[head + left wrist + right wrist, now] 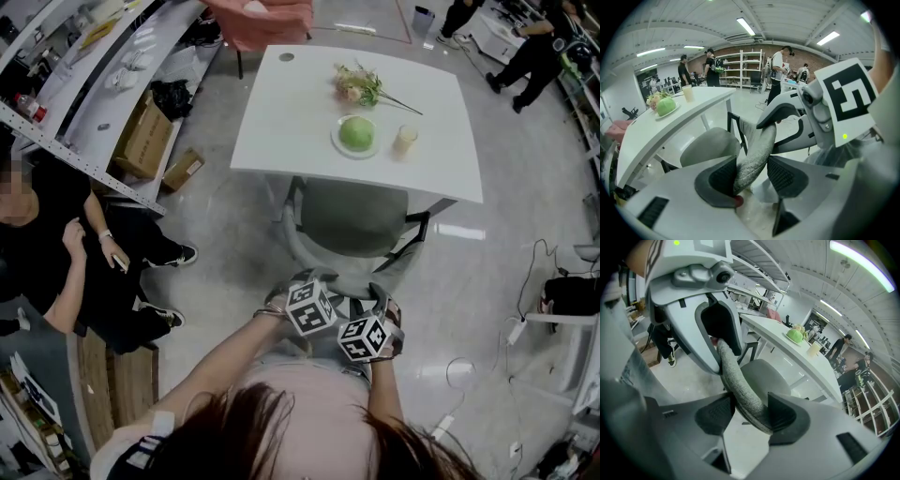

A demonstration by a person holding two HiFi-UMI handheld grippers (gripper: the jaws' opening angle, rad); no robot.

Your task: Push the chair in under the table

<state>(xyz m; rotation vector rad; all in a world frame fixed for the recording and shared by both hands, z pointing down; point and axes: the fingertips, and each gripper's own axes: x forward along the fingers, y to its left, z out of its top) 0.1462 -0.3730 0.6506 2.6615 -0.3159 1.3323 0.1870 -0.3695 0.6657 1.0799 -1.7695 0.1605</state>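
A grey upholstered chair (352, 220) stands at the near side of the white table (281, 112), its seat partly beneath the tabletop. Both grippers hold the top rim of the chair back, side by side. In the head view my left gripper (307, 302) is just left of my right gripper (368, 332). In the left gripper view the left gripper (752, 176) has the fabric rim (757, 152) between its pads. The right gripper (750, 413) clasps the same rim (740, 385) in the right gripper view. On the table lie flowers (359, 86), a green ball on a plate (356, 134) and a cup (405, 140).
A person in black (56, 253) sits at the left beside a shelving rack (56, 141) and cardboard boxes (150, 141). A pink chair (262, 23) stands at the table's far side. Cables and a power strip (517, 328) lie on the floor at the right.
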